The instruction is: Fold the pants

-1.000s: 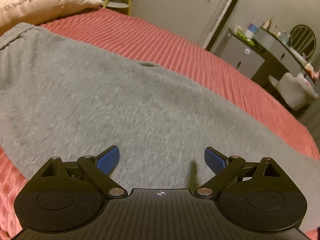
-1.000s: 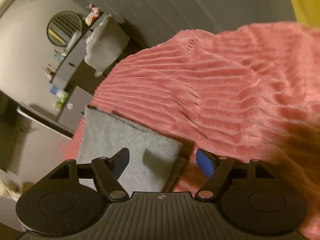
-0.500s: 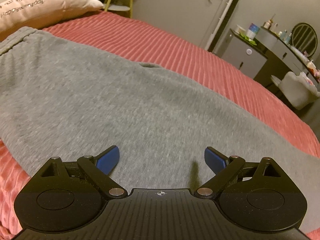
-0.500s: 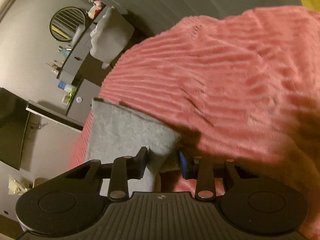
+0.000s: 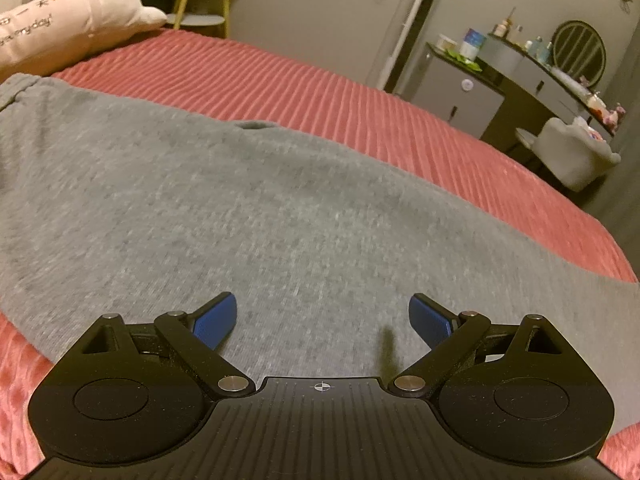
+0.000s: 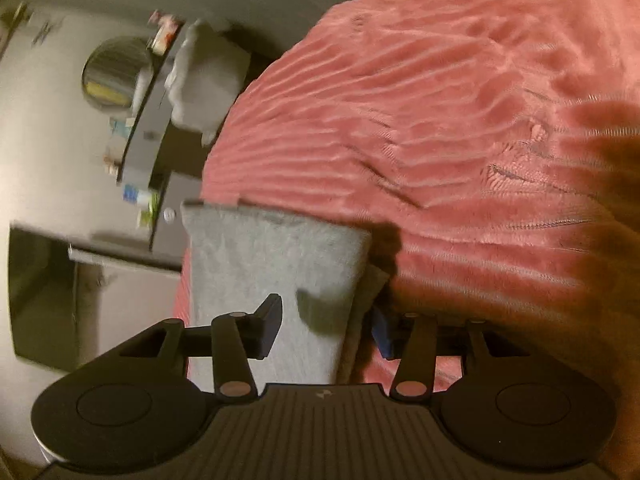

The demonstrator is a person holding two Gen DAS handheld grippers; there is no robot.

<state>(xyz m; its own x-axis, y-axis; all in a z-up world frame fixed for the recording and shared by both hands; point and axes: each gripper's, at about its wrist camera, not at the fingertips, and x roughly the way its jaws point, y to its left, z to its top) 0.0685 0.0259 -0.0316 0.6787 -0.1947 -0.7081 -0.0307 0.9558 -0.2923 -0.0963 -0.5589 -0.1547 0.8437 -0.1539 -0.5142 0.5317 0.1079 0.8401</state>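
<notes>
Straddling the near right edge of the pant leg, the right gripper (image 6: 326, 326) has its black linkage arms drawn partway in, with grey cloth standing between its blue pads; the jaws have just been closing and then easing a little wider, and whether the pads actually press the fabric cannot be told through the blur. The pants (image 6: 272, 272) here are a soft, fuzzy grey knit, the leg ending in a straight hem at its far end, with a second layer peeking out along its right side. Around them spreads a pink bedspread (image 6: 460, 128), plush and ribbed in long ridges. The left gripper (image 5: 323, 316) hovers with its blue-tipped fingers spread wide and nothing between them, above the broad, flat body of the pants (image 5: 240, 208), whose gathered waistband lies far left. Beyond the ribbed cover, a cream plush pillow (image 5: 68, 24) with printed lettering rests at the far left.
</notes>
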